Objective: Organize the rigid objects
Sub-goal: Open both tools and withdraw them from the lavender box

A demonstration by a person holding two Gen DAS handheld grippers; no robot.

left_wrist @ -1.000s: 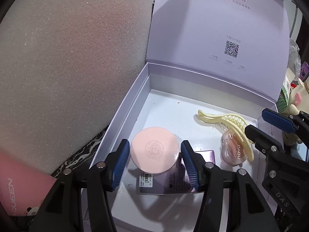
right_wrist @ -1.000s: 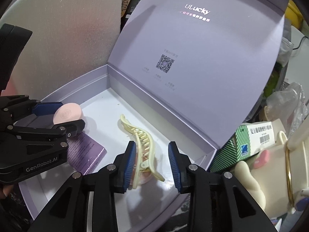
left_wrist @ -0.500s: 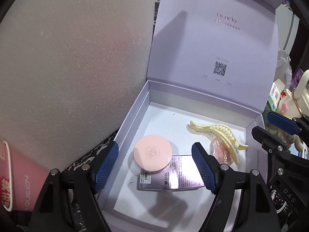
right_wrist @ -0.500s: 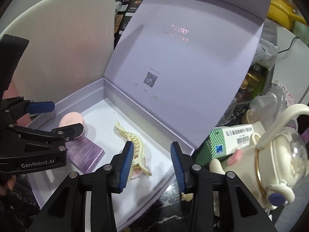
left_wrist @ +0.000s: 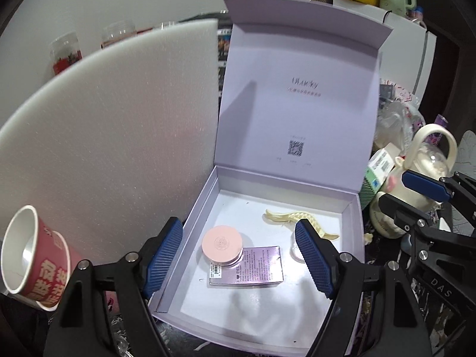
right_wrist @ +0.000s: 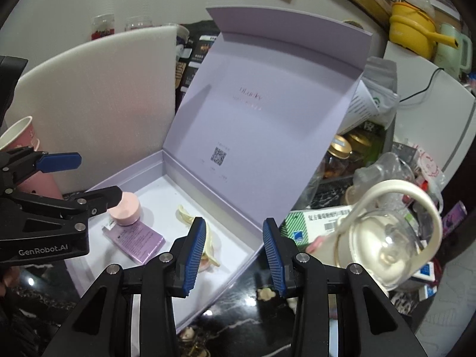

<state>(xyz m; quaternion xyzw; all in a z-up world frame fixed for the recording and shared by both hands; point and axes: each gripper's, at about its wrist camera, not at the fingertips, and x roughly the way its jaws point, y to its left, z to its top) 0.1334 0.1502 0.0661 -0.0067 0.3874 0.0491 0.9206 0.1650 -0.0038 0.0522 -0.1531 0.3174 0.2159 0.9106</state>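
An open lavender box (left_wrist: 205, 192) (right_wrist: 238, 267) holds a round pink compact (left_wrist: 221, 245) (right_wrist: 126, 208) resting partly on a flat purple carton (left_wrist: 253, 267) (right_wrist: 135, 239), a cream hair claw clip (left_wrist: 294, 218) (right_wrist: 208, 238), and a small clear pink case (left_wrist: 294, 248) under the clip. My left gripper (left_wrist: 241, 261) is open and empty, raised above the box's near side. My right gripper (right_wrist: 235, 253) is open and empty over the box's right corner.
A white foam board (left_wrist: 104, 148) stands left of the box. A red paper cup (left_wrist: 32, 255) lies at the near left. A cream teapot with a glass lid (right_wrist: 383, 247), a green-white medicine box (right_wrist: 312, 223), jars and clutter crowd the right on a dark marble counter (right_wrist: 247, 324).
Both grippers have pulled back and up from the box. The left jaws opened wider, leaving the pink compact on the purple carton. The right jaws also widened.
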